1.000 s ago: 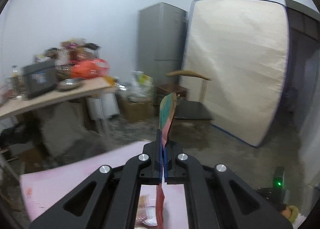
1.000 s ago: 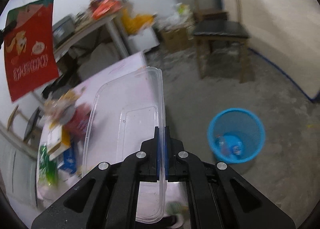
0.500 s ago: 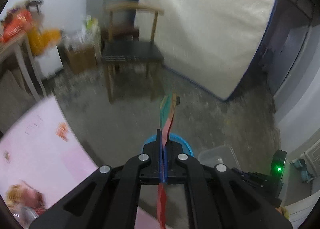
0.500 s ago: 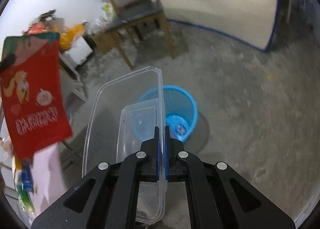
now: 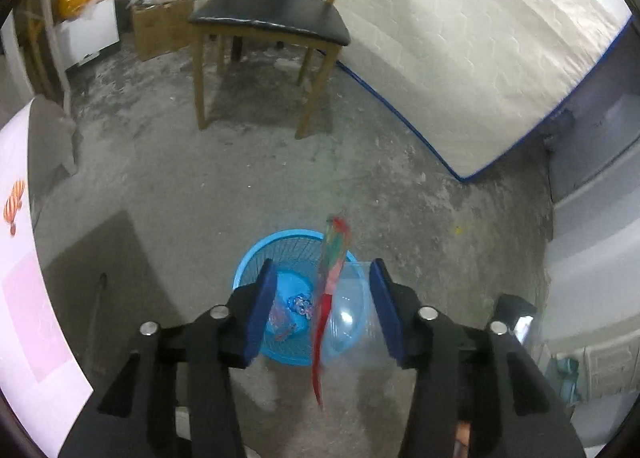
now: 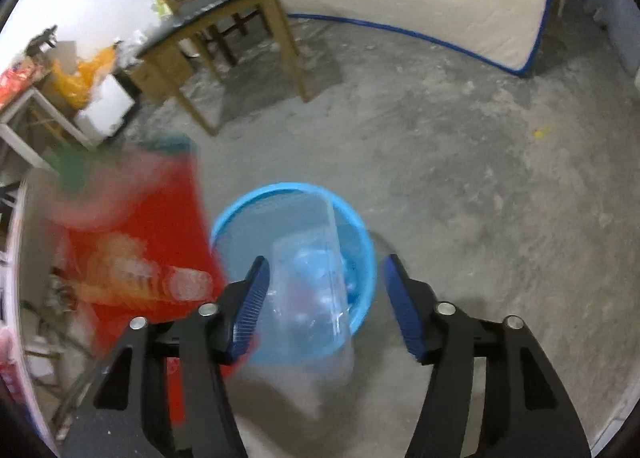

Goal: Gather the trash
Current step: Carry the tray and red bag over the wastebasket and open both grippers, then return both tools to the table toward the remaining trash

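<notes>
I hold both grippers over the round blue mesh waste bin [image 5: 294, 294] on the bare concrete floor [image 5: 224, 186], and I judge the step in hand to be the release of two pieces of trash into it.

Left gripper [image 5: 323, 308]: its jaws are opening. The flat red and green snack packet [image 5: 330, 298] hangs edge-on between the blue pads [image 5: 262, 312] and touches neither, so I no longer grip it.

Right gripper [image 6: 325, 296]: its jaws are opening too. The clear rectangular plastic container [image 6: 316, 278] stands loose between them, over the bin's mouth.

To do this well, I would keep both hands steady above the rim until each piece drops clear. The packet is light and broad, and I judge it may drift past the bin's near edge; the container is wide enough to catch on the rim.

Views compared. The left wrist view shows the packet only as a thin strip, with crumpled litter on the bin's floor and a white edge of table [image 5: 24, 298] to the left. The right wrist view shows the packet's broad printed face, blurred, beside the bin instead of plainly over it. Both views show the wooden chair with the black seat [image 5: 268, 18] and the pale mattress [image 5: 460, 58] leaning behind it.
</notes>
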The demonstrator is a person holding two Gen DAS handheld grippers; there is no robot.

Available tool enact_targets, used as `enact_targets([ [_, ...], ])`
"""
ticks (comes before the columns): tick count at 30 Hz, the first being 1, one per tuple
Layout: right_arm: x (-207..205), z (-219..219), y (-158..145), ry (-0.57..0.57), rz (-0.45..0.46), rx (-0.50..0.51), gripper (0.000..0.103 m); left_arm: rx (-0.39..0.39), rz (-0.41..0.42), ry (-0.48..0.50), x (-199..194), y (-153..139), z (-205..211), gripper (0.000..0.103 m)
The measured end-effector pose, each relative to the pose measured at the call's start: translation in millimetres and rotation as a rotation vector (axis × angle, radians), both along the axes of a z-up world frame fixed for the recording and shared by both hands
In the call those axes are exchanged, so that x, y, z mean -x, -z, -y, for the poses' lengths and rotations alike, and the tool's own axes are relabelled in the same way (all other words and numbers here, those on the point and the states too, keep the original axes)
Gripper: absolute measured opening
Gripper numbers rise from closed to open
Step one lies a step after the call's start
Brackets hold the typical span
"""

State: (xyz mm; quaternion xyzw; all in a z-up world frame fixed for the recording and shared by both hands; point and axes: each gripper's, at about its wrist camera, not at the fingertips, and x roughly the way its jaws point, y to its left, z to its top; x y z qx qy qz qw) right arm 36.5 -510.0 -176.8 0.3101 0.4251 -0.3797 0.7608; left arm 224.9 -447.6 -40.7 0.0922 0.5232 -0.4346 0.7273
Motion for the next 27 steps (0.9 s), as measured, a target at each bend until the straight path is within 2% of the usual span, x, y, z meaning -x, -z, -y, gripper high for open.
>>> enact_targets([
  [3, 9.6, 1.6, 9.2, 0.027, -0.009, -0.019, 0.056, -0.015, 0.008, 0.019, 1.2, -2.2, -16.2, 0.052],
  [6, 24.3, -5.7, 7.8, 0.030, -0.011, -0.002, 0.056, -0.015, 0.060, 0.031, 4.2, -14.9, -38.3, 0.055],
  [13, 56.3, -23.4, -4.2, 0.025, -0.020, 0.042, 0.056, 0.031, 0.123, 0.043, 18.2, -51.4, -91.6, 0.062],
  [18, 71.6, -48.2, -35.0, -0.009, 0.012, 0.086, 0.060, 0.068, 0.197, 0.053, 37.5, -82.3, -140.4, 0.069],
  [21, 75.2, -67.1, -62.2, -0.045, 0.065, 0.121, 0.064, 0.109, 0.237, 0.049, 50.7, -103.2, -182.6, 0.075],
  [24, 73.7, -87.1, -90.8, -0.093, 0.136, 0.140, 0.070, 0.129, 0.278, 0.017, 60.5, -119.7, -235.5, 0.079],
  [27, 64.7, -111.9, -120.0, -0.168, 0.202, 0.162, 0.072, 0.143, 0.302, -0.035, 68.6, -130.7, -292.3, 0.083],
])
